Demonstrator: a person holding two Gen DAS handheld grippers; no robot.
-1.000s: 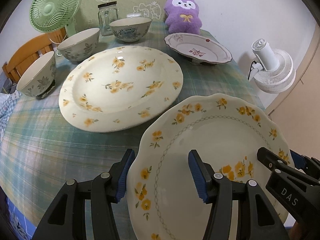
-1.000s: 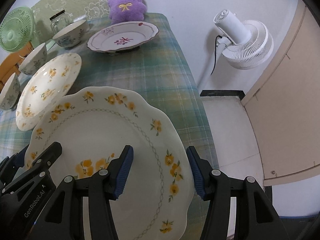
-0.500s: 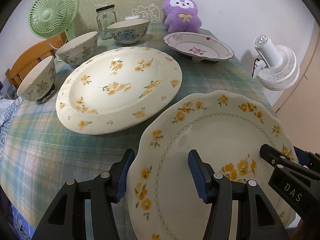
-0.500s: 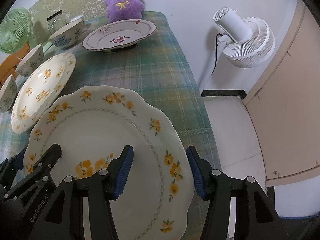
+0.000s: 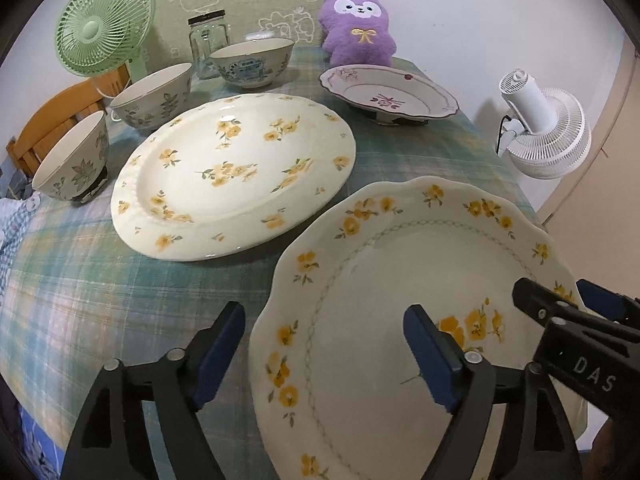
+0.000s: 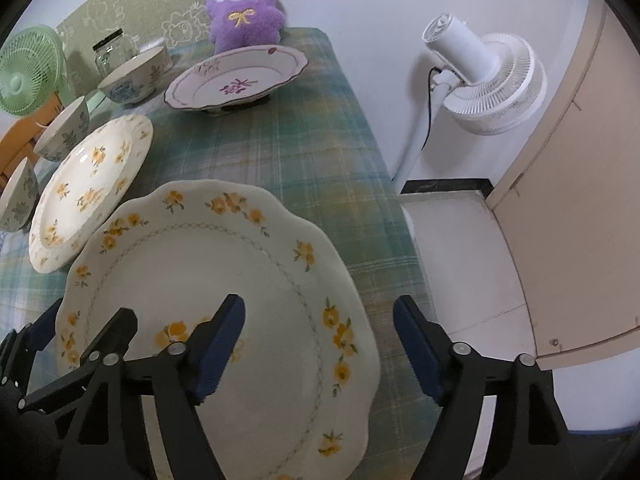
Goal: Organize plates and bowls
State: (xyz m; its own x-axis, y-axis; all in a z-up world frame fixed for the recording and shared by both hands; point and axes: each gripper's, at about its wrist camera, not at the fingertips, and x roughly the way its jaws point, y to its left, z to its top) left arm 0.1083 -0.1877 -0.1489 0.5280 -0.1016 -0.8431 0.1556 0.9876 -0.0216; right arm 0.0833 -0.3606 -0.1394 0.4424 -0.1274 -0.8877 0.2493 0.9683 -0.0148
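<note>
A scalloped cream plate with yellow flowers (image 5: 400,280) (image 6: 224,280) lies at the table's near right corner. My left gripper (image 5: 324,352) is open, straddling the plate's left rim. My right gripper (image 6: 318,344) is open, straddling its right rim. Each gripper shows in the other's view. A large oval yellow-flowered plate (image 5: 236,172) (image 6: 88,188) lies to the left. A white plate with purple flowers (image 5: 388,92) (image 6: 236,76) sits at the back. Three bowls stand along the left: two leaf-patterned ones (image 5: 74,160) (image 5: 154,94) and a blue-patterned one (image 5: 252,62).
A green fan (image 5: 104,24), a glass jar (image 5: 208,46) and a purple plush (image 5: 358,26) stand at the table's back. A white floor fan (image 6: 484,80) stands right of the table's edge (image 6: 384,184). A wooden chair (image 5: 52,120) is at the left.
Both grippers' views have shifted slightly along the scalloped plate. The grippers stay open on either side of it and the plate rests in the same place.
</note>
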